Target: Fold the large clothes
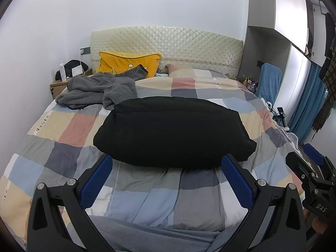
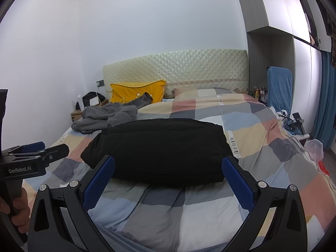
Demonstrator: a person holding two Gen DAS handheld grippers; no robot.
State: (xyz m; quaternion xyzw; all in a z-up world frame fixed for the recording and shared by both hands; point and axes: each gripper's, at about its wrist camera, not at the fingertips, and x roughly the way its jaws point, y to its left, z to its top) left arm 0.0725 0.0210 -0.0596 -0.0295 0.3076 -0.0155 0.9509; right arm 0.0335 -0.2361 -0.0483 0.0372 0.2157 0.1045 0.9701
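Black garment (image 1: 172,130) lay folded mid-bed, near the foot edge of the checked quilt (image 1: 63,130). Left gripper (image 1: 168,180) and right gripper (image 2: 168,180) both spread wide, empty, hovering above the quilt.

Black garment (image 1: 172,130) folded, mid-bed in front of me.
It's a thick, puffy rectangular bundle lying flat on the checked quilt (image 1: 63,130), long side across the bed, edges rounded, a seam line near the far edge. Grey fleece garment (image 1: 98,88) lies crumpled & unfolded behind it, far left, one sleeve sticking up.
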